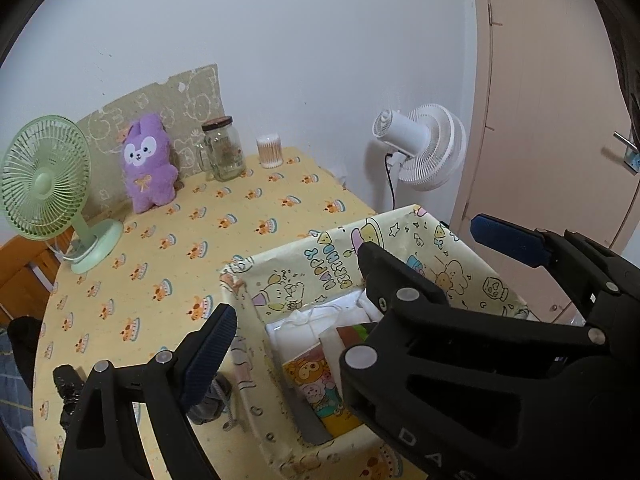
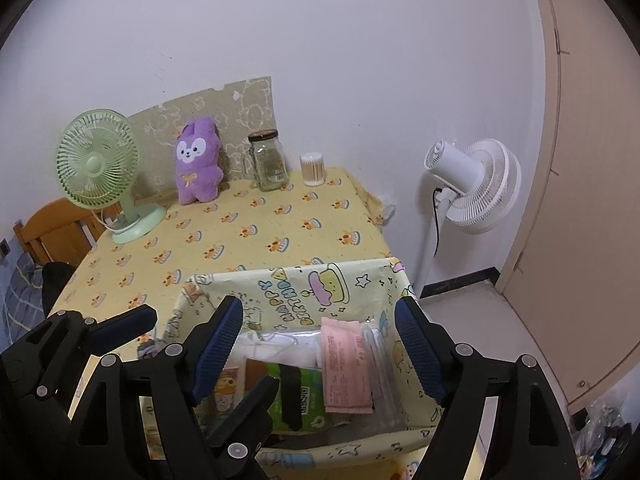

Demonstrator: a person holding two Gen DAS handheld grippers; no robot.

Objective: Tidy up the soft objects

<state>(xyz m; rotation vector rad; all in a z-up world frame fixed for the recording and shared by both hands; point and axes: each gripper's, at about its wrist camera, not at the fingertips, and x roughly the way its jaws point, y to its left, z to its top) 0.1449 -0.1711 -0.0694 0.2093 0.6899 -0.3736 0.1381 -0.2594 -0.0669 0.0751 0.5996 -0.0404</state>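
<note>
Black and wide apart, the fingers of the right gripper (image 2: 320,354) hung over the near half of the box (image 2: 288,288), holding nothing. The left gripper (image 2: 176,356) stood open too, just left of it, one finger over the box's left rim and the other over the surface (image 2: 248,220); in the left wrist view the right gripper (image 1: 420,240) crossed in front of the box (image 1: 320,252) from the right. Inside the box lay white folded cloth (image 2: 276,346), a pink packet (image 2: 346,364) on the right, a green pack (image 2: 308,396) and a cartoon-printed pack (image 1: 320,384) on the left. A small grey item (image 1: 208,400) sat on the surface against the box's left wall. Beyond the box, at the far edge by the wall, the purple plush (image 2: 198,168) leaned upright, with a green fan (image 2: 100,164) to its left, a glass jar (image 2: 270,162) to its right and a swab tub (image 2: 313,169) further right. A white fan (image 2: 476,188) stood on the floor, right of the surface.
</note>
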